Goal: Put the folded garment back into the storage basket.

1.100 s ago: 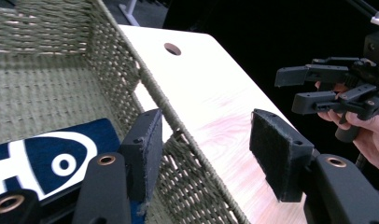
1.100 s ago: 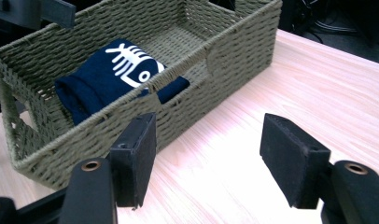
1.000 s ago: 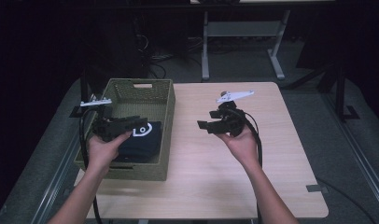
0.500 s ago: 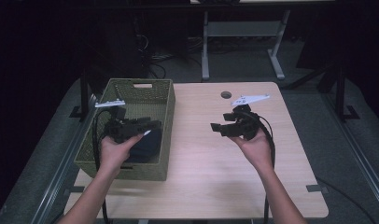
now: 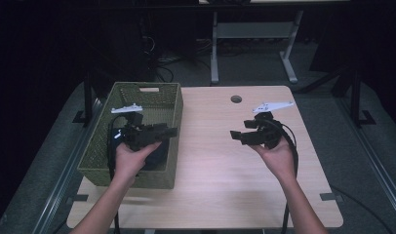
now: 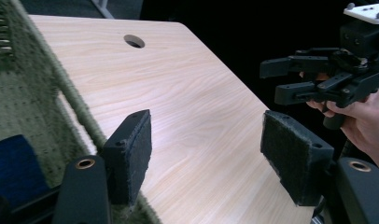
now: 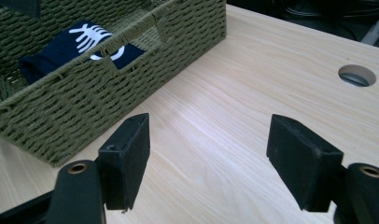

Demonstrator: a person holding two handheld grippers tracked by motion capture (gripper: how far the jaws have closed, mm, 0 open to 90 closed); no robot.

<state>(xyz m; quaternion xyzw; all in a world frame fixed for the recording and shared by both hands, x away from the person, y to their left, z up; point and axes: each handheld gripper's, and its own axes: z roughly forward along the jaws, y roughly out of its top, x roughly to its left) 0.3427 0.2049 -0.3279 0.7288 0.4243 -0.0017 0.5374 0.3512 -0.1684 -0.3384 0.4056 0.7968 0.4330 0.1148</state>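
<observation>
A green woven basket (image 5: 146,89) stands on the left of the wooden table (image 5: 220,165). A folded navy cloth with a white print (image 7: 71,44) lies inside it. My left gripper (image 5: 170,131) hovers over the basket's right wall (image 6: 80,112), pointing right. It is open and its jaws have just been opening, with nothing between the pads (image 6: 131,154). My right gripper (image 5: 235,135) is held above the table's right half, pointing left toward the basket (image 7: 131,70). It is open too, its jaws have just been opening, and only bare tabletop shows between them.
A round cable hole (image 5: 236,99) sits near the table's far edge. Bare wood lies between the basket and my right hand (image 5: 279,158). The dark floor and a grey desk frame (image 5: 252,44) lie beyond the table.
Both hands have drifted to the right. The left gripper has moved from over the navy cloth to the basket's right wall. Both pairs of jaws stand wider apart.
</observation>
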